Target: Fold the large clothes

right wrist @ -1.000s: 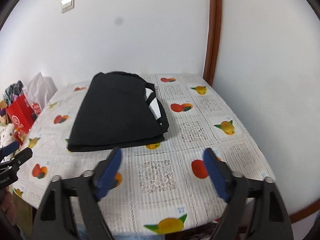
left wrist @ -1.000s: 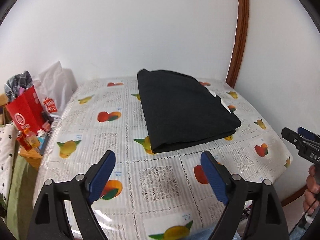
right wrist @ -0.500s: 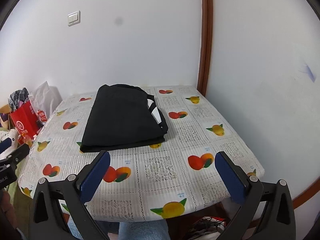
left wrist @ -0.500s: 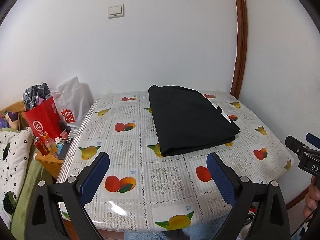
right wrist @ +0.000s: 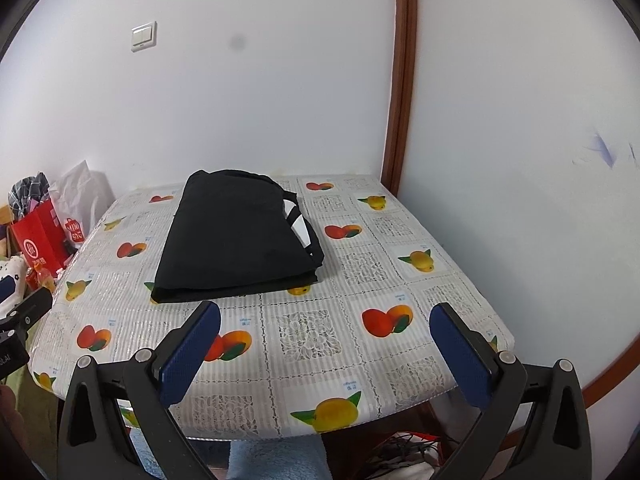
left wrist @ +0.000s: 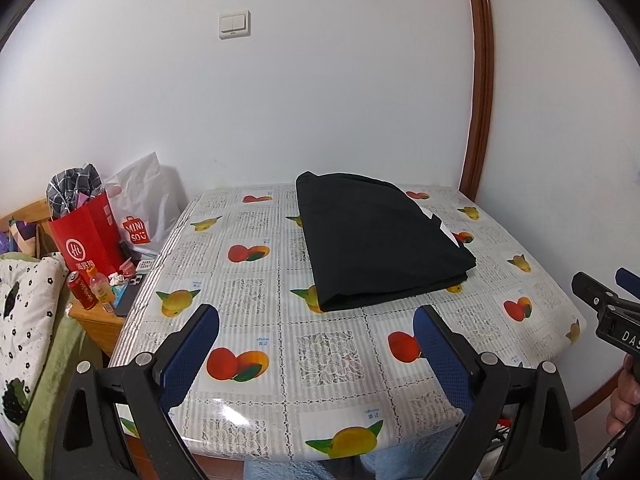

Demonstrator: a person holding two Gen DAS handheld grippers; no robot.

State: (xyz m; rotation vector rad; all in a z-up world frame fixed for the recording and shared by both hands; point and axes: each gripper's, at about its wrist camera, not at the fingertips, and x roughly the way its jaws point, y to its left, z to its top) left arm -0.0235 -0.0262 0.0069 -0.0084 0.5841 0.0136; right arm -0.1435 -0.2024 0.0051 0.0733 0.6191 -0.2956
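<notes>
A black garment point(left wrist: 376, 240) lies folded into a flat rectangle on the table with the fruit-print cloth point(left wrist: 320, 356); a bit of white shows at its right edge. It also shows in the right wrist view point(right wrist: 240, 236). My left gripper point(left wrist: 316, 344) is open and empty, held above the table's near edge, well back from the garment. My right gripper point(right wrist: 324, 344) is open and empty, also back over the near edge. The right gripper's tip shows at the right of the left wrist view point(left wrist: 604, 300).
White walls close the table's far and right sides, with a brown wooden trim point(left wrist: 476, 120) in the corner. Left of the table stand a red paper bag point(left wrist: 86, 236), a white bag point(left wrist: 144, 204), and a low wooden stand point(left wrist: 98, 312) with a can and bottle.
Both grippers have pulled back and up from the table, away from the folded garment, and the view has widened. Both stayed open.
</notes>
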